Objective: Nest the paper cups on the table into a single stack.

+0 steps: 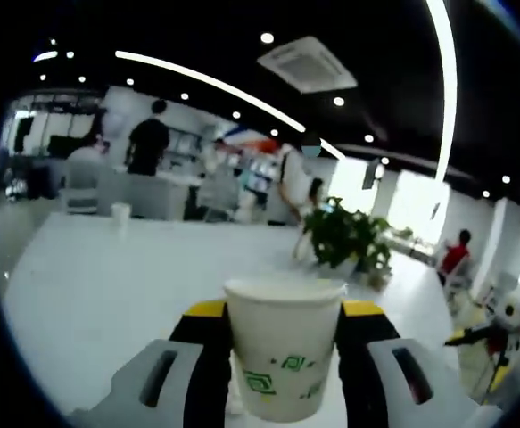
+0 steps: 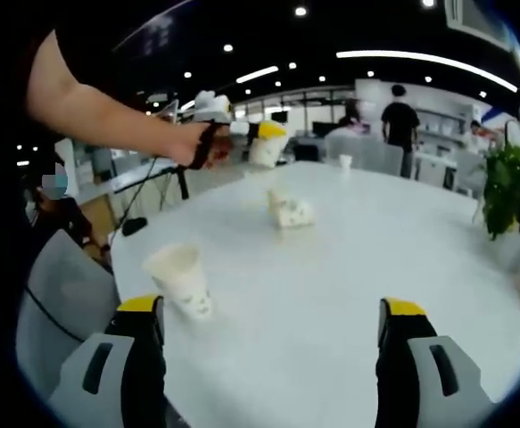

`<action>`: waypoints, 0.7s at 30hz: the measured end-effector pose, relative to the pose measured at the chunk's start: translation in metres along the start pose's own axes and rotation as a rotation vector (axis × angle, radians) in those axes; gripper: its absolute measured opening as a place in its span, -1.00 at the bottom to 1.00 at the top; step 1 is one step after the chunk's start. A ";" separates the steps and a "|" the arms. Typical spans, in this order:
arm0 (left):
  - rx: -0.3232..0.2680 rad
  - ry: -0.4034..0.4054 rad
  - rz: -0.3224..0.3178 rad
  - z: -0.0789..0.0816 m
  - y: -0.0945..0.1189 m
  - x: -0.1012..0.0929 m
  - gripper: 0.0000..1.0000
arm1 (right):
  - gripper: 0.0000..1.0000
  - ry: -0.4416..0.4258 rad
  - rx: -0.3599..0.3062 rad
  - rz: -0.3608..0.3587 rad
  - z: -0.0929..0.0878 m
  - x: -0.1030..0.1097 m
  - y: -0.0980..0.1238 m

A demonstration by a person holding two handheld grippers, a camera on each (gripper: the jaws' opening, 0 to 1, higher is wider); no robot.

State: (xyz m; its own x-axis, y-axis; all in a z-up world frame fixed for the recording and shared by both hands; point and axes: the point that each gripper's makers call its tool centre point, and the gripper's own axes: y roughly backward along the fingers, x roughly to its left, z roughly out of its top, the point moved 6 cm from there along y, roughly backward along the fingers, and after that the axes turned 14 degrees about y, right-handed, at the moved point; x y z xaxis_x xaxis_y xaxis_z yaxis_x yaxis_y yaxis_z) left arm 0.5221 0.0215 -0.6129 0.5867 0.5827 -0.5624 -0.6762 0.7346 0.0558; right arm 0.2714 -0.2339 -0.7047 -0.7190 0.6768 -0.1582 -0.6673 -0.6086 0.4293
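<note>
Left gripper [image 1: 284, 357] clamps an upright white paper cup [image 1: 284, 343] with green print, lifted above the table [image 1: 108, 285]. Right gripper [image 2: 273, 334] jaws spread wide, holding nothing. Second cup [image 2: 181, 279] stands near left; a third cup [image 2: 290, 210] lies tipped farther back.

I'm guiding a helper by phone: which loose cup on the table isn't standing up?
On the white table, look past the upright paper cup near the front edge, towards the middle. The tipped cup lies there on its side, the one loose cup not upright.
</note>
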 end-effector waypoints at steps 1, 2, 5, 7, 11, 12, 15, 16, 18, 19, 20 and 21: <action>-0.013 0.014 -0.005 0.002 0.000 -0.002 -0.12 | 0.97 0.000 0.000 0.000 0.000 0.000 0.000; -0.021 0.020 -0.006 0.004 0.001 -0.003 -0.11 | 0.97 0.001 0.000 0.000 0.000 0.001 0.001; -0.041 0.020 -0.017 0.009 0.000 -0.005 -0.11 | 0.97 0.004 -0.001 0.000 0.001 0.002 0.001; -0.049 0.016 -0.025 0.010 0.000 -0.008 -0.11 | 0.97 0.003 -0.003 0.000 0.001 0.002 0.002; -0.054 0.006 -0.038 0.011 0.001 -0.012 -0.11 | 0.96 0.005 -0.006 -0.002 0.002 0.003 0.004; -0.053 0.004 -0.040 0.011 0.002 -0.013 -0.11 | 0.96 0.005 -0.006 -0.002 0.002 0.004 0.004; -0.053 -0.005 -0.048 0.010 0.003 -0.017 -0.11 | 0.96 0.005 -0.007 -0.002 0.001 0.004 0.005; -0.052 -0.009 -0.049 0.010 0.003 -0.018 -0.11 | 0.96 0.007 -0.005 -0.002 0.001 0.005 0.005; -0.048 -0.018 -0.058 0.009 0.004 -0.021 -0.11 | 0.96 0.005 -0.006 -0.002 0.001 0.005 0.005; -0.047 -0.020 -0.062 0.009 0.004 -0.022 -0.11 | 0.96 0.005 -0.008 -0.002 0.001 0.005 0.005; -0.046 -0.022 -0.066 0.008 0.004 -0.023 -0.10 | 0.96 0.005 -0.010 -0.003 0.002 0.004 0.005; -0.043 -0.026 -0.067 0.007 0.005 -0.025 -0.10 | 0.96 0.004 -0.011 -0.003 0.002 0.004 0.005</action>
State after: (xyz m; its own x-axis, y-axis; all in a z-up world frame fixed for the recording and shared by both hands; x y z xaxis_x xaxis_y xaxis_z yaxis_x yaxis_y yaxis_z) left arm 0.5076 0.0131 -0.5926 0.6422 0.5417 -0.5424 -0.6529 0.7573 -0.0168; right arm 0.2654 -0.2329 -0.7017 -0.7177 0.6770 -0.1631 -0.6717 -0.6112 0.4187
